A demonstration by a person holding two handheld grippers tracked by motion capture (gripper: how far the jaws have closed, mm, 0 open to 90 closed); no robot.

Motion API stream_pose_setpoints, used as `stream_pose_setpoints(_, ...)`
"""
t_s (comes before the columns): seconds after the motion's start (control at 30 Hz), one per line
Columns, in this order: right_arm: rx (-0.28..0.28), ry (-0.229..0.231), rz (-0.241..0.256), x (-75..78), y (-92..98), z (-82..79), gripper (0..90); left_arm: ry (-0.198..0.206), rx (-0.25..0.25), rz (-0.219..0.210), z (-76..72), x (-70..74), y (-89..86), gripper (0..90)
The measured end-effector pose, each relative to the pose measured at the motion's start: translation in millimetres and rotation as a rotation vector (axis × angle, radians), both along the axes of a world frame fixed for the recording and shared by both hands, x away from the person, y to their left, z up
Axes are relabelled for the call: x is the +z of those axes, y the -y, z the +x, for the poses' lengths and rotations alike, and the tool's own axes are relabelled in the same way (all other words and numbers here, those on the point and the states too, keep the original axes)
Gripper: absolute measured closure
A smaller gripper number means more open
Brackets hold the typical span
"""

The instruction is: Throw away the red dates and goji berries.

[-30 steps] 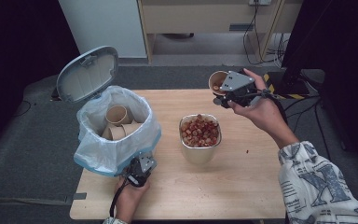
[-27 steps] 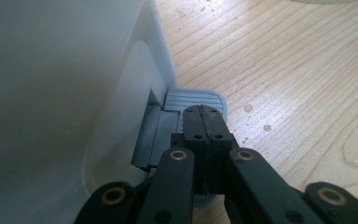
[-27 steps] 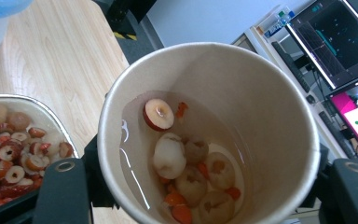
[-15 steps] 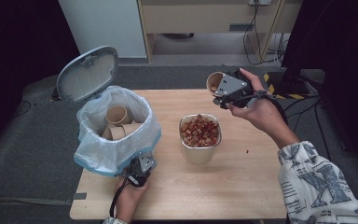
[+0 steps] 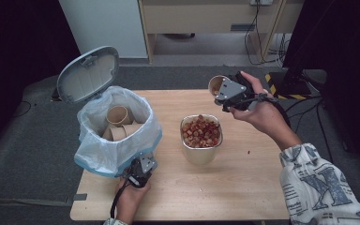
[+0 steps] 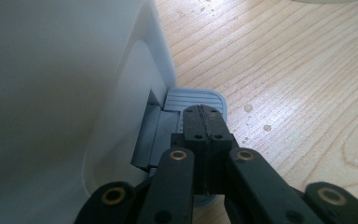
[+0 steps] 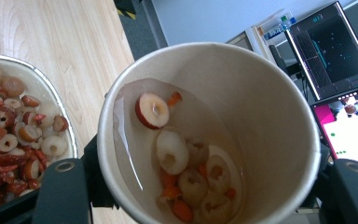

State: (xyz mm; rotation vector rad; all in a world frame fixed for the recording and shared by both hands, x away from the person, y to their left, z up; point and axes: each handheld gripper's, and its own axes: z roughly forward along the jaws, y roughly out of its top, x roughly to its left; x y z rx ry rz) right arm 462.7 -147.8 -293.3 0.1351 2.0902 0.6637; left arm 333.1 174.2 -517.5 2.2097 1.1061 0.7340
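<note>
Scene: a wooden table (image 5: 262,187) with a lidded white bin (image 5: 117,126) at its left edge and a metal bowl (image 5: 201,152) of sliced red fruit at its middle.

Paper cup: held above the far right part of the table, just beyond the bowl, tilted, with liquid and fruit slices (image 7: 177,158) inside. Marked here (image 5: 215,85) in the high view and here (image 7: 205,135) in the right gripper view.

Right gripper (image 5: 229,91): jaws clamped on the paper cup's sides, one black jaw on each side of the cup wall.

Left gripper (image 6: 203,122): jaws closed together with nothing between them, tips resting on the bin's grey foot pedal (image 6: 186,100) near the front left corner of the table.

Bin state: lid (image 5: 88,75) raised; plastic liner (image 5: 140,140) open; empty cups (image 5: 118,116) lie inside.

Risk, spill: the cup is tilted, so liquid could likely run over its rim onto the wood before it is over the bowl.

Risk, crush: a thin paper wall may buckle if squeezed harder, slopping the contents.

Risk, lid: if the left jaws slide off the ribbed pedal, the lid would probably drop shut.

Risk, miss: slices may cling to the cup or fall beside the bowl.
</note>
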Motion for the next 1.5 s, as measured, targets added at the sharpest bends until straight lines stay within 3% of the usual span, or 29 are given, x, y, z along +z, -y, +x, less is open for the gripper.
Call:
stream_pose_setpoints(0.53,0.054,0.017,-0.143,-7.1,-22.0,-3.5,30.4,0.002,0.002,-0.001,-0.1,-0.3,0.1,89.3)
stream_pose_setpoints(1.5,0.05,0.025,-0.138,-7.1,-12.4,-8.8,30.3,0.006,-0.006,0.003,0.0,-0.5,0.9,89.3)
